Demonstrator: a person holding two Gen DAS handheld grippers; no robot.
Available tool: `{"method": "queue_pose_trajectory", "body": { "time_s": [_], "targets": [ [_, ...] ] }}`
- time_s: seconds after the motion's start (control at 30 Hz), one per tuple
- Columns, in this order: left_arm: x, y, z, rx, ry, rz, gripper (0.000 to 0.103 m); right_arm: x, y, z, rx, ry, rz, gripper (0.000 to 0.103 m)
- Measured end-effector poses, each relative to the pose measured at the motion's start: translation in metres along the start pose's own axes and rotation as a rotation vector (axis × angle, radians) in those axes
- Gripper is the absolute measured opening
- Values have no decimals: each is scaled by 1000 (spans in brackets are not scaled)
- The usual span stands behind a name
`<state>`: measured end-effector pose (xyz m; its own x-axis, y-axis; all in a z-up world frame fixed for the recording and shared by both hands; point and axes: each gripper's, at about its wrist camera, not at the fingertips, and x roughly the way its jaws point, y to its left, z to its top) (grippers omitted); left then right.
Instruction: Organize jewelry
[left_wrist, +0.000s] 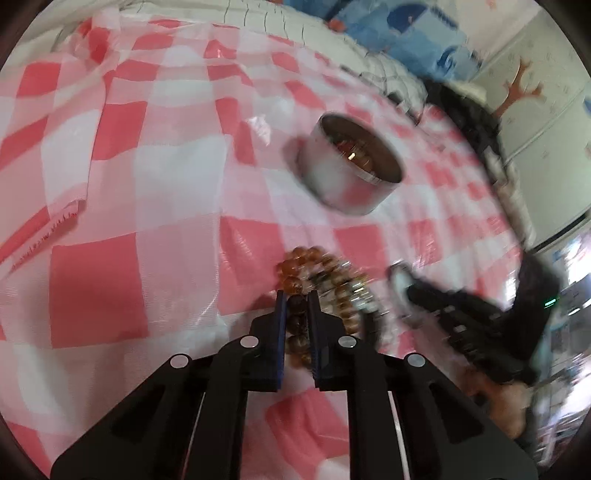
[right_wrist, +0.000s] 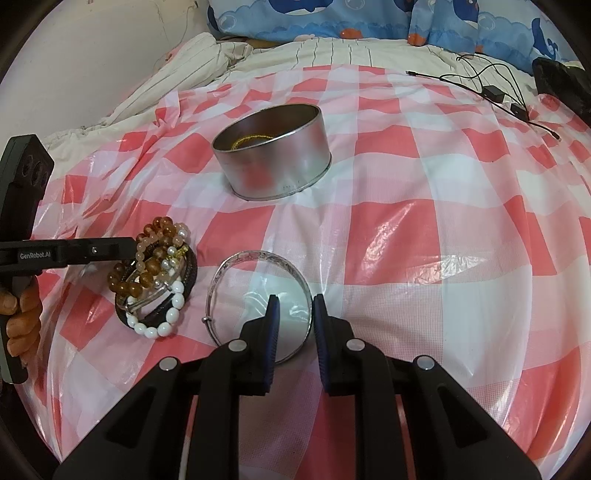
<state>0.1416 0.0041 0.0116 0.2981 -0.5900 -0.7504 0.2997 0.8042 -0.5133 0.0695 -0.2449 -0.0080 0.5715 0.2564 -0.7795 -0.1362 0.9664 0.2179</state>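
Bracelets, beaded, heaped (left_wrist: 325, 280): left wrist view; amber, brown and pale strands lying in a blurred pile on a red-and-white checked plastic sheet (left_wrist: 110, 206); left gripper (left_wrist: 298, 295) nearly closed, its blue-padded jaws clamped on a dark brown bead strand at the near edge of the pile; round metal tin (left_wrist: 351, 166) open-topped beyond the pile, apart from it, with something amber and shiny inside; right gripper's black body (left_wrist: 461, 325) to the right, blurred.

Right wrist view: same bracelet pile at left, holding amber beads, a white bead bracelet (right_wrist: 162, 321), a dark cord band and a clear bangle; left gripper reaches in from the left edge to the pile's top, a hand (right_wrist: 22, 317) on its grip; silver bangle (right_wrist: 258, 306) flat on the sheet just right of the pile, not touching it; right gripper (right_wrist: 294, 301) part closed, jaws astride the bangle's right rim, whether the pads press on it cannot be told; tin behind, a gold chain (right_wrist: 251, 140) visible inside; black cables (right_wrist: 491, 88) on striped bedding far right.
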Motion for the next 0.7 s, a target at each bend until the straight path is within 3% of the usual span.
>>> {"method": "queue_pose_trajectory", "body": {
  "time_s": [0.03,0.17,0.4,0.5,0.63,0.7],
  "targets": [
    [-6,0,1,-6,-22,-33,10,-2,-3,0,25,-7,31,12],
    [-27,3,5,-41,-94,-154,10,-9,-16,1,128,-41,166,8],
    [-32,-7,7,-46,-123,-224,10,-20,-21,4,192,-94,274,5],
    [-36,-11,8,-34,-136,-234,10,-23,-19,6,179,-99,255,6],
    [-34,-10,9,-32,-133,-223,10,-19,-6,8,81,-73,117,6],
    [-34,-11,9,-30,-131,-222,10,-14,0,6,38,-51,62,13]
  ]
}}
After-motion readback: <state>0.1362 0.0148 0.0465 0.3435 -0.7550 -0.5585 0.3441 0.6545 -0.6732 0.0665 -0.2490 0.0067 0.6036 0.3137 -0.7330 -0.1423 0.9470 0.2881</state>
